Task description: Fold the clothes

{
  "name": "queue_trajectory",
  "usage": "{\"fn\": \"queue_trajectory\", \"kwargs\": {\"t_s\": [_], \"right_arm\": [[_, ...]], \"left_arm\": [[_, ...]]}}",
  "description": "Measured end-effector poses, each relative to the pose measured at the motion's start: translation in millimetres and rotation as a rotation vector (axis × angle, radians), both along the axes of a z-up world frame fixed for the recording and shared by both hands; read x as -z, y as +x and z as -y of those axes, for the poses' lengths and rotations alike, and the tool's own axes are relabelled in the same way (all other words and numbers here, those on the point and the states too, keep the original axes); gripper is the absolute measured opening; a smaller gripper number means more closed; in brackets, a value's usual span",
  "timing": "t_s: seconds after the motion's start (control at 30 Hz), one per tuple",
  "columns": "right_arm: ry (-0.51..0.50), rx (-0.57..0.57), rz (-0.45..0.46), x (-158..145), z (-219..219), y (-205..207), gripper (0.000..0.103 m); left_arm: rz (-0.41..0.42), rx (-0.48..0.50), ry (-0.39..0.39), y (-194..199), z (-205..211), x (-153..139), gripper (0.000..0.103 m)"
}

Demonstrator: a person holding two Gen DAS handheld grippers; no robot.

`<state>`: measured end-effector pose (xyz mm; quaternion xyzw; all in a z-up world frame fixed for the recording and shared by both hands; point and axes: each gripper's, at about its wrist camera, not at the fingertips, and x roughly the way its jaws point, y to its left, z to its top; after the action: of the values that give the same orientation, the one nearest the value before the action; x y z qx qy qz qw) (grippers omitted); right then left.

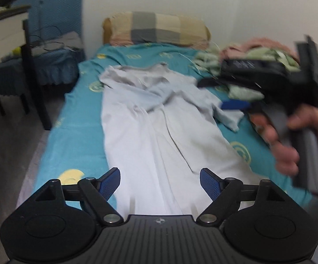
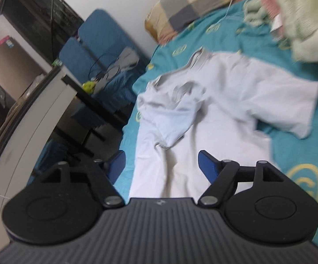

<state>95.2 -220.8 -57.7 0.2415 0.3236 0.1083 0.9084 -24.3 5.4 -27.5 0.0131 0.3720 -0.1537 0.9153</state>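
One white T-shirt [image 1: 150, 127] lies along the middle of the bed [image 1: 75, 118], its two sleeves both showing. One checked pillow [image 1: 156, 29] sits at the head edge. One heap of clothes [image 1: 253, 66] fills the bed's far right corner (the pieces in it are too tangled and blurred to count). Two blue chairs [image 1: 55, 33] stand off the bed's left edge, beside one table [image 1: 0, 30]. Two grippers are in view, the left gripper [image 1: 160, 181] and the right gripper [image 2: 161, 162], each with two blue-padded jaws, and one hand [image 1: 291, 136] shows.
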Motion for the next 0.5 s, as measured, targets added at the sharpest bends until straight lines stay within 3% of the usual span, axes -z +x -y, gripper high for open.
{"fn": "queue_trajectory", "kwargs": {"t_s": [0.1,0.17,0.23,0.3,0.5], "right_arm": [[-0.044,0.043,0.039,-18.2,13.2,-28.3,0.075],[-0.063,0.055,0.077,-24.5,19.6,-41.5,0.075],[-0.08,0.064,0.117,-29.9,25.5,-53.9,0.076],[-0.076,0.074,0.123,-28.9,31.7,-57.4,0.076],[0.036,0.113,0.037,0.9,44.9,-38.2,0.076]], "left_arm": [[0.038,-0.036,-0.021,11.2,11.7,-19.3,0.084],[0.08,-0.036,-0.02,20.6,20.7,-32.8,0.089],[0.133,-0.034,-0.019,28.7,31.0,-46.2,0.102],[0.182,-0.046,-0.02,38.6,39.5,-53.8,0.103],[0.213,-0.133,-0.055,72.5,37.4,-32.9,0.103]]}}
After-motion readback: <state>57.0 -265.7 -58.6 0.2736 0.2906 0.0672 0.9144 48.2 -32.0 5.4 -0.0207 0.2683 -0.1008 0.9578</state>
